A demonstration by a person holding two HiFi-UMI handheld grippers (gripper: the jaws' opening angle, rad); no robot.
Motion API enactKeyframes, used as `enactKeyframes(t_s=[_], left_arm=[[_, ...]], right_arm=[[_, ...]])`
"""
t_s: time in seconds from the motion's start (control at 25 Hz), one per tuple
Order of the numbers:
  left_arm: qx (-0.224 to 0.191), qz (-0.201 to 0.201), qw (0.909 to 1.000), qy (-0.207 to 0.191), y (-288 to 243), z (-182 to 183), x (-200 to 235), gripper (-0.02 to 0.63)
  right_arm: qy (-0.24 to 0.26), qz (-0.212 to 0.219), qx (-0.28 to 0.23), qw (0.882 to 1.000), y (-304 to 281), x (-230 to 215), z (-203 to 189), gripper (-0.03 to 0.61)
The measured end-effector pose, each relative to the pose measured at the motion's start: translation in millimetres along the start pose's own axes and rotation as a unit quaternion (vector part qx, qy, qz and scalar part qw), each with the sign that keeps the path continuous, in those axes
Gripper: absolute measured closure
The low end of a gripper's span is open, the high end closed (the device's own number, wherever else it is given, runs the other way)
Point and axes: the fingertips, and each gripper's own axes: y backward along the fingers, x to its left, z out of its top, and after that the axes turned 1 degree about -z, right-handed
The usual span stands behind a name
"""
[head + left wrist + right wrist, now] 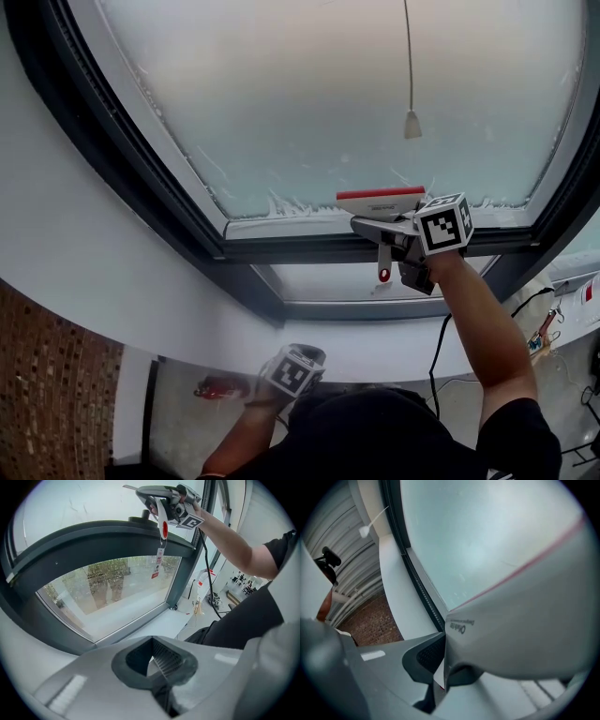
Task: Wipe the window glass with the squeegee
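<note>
The squeegee [380, 199], grey with a red and white blade, rests against the foamy window glass [356, 94] near the bottom edge of the upper pane. My right gripper [392, 240] is shut on its grey handle; a red loop and a paper tag [158, 562] hang below it. In the right gripper view the squeegee [525, 620] fills the right half, clamped in the gripper [438, 667]. My left gripper [291, 367] hangs low by the person's body, away from the window. Its jaws [157, 665] are shut with nothing between them.
A dark window frame [309, 248] runs under the blade, with a smaller lower pane [319, 279] beneath. A blind cord pull [412, 124] hangs in front of the glass. Cables [542, 330] lie at the right. A brick wall [47, 394] is at lower left.
</note>
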Motion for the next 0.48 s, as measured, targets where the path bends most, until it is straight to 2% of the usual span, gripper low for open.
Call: enactKeyframes(t_s=[0.12, 0.28, 0.48], left_arm=[[-0.006, -0.002, 1.0000, 0.000, 2.8, 3.9, -0.3, 0.612], [-0.009, -0.003, 1.0000, -0.001, 4.7, 5.8, -0.3, 0.612], [0.001, -0.006, 1.0000, 0.007, 5.6, 0.2, 0.2, 0.612]], right_arm=[[0.039, 0.000, -0.014, 0.999, 15.3, 20.7, 28.6, 0.554], [0.094, -0.004, -0.039, 0.995, 43.3, 51.2, 86.4, 0.552], [0.182, -0.021, -0.053, 0.982, 90.0, 91.6, 174.3, 0.554]])
